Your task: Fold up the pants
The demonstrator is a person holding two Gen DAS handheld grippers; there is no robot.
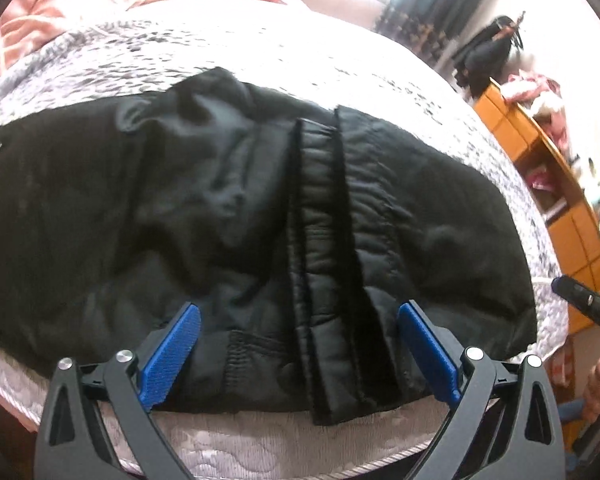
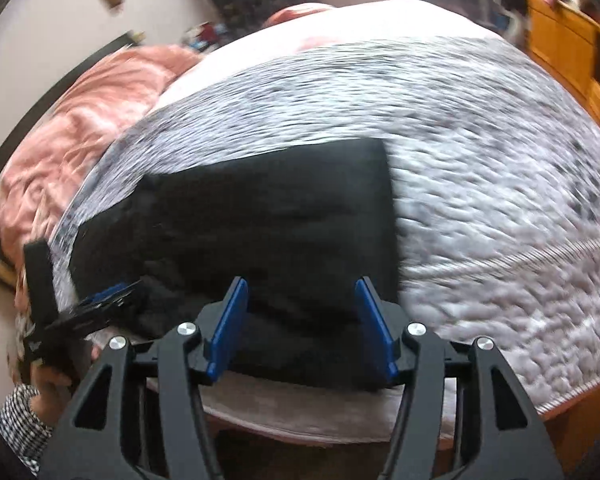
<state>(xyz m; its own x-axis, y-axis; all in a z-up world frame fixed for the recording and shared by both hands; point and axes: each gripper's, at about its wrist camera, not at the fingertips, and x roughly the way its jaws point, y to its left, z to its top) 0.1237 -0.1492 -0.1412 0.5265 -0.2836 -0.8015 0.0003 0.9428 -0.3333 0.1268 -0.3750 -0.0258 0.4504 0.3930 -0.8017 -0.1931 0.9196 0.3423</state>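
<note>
**Both tools open over the black pants on the bed**

The pants (image 1: pixel 228 216) lie flat on the grey-and-white bedspread (image 1: pixel 260 52), close to the near edge of the bed, filling the middle of the left wrist view. A band of puckered fabric, probably the waistband (image 1: pixel 324 248), runs from the centre of that view down to the lower edge, with cloth lapped over on either side of it, so the garment looks partly folded already, one part laid across another. In the right wrist view the pants (image 2: pixel 260 232) read as a compact dark rectangle in the centre of the frame, with a straight edge on its right side.

The left tool (image 1: pixel 300 352) is released: its blue pads (image 1: pixel 172 356) stand wide apart, straddling the near edge of the pants and gripping nothing. The right tool (image 2: pixel 300 328) is likewise released, its pads spread over the near edge of the cloth at lower centre; this view is motion-blurred, so whether the pads touch the fabric cannot be told.

Both tools sit at the same near edge, probably to pinch it at two spots so the next fold lifts evenly. The thick, slippery-looking fabric may slide or spring open unless both grips take all the layers.

An orange wooden shelf unit (image 1: pixel 540 152) stands at the right of the left view; a pink blanket (image 2: pixel 80 120) lies bunched at the left of the right view.
</note>
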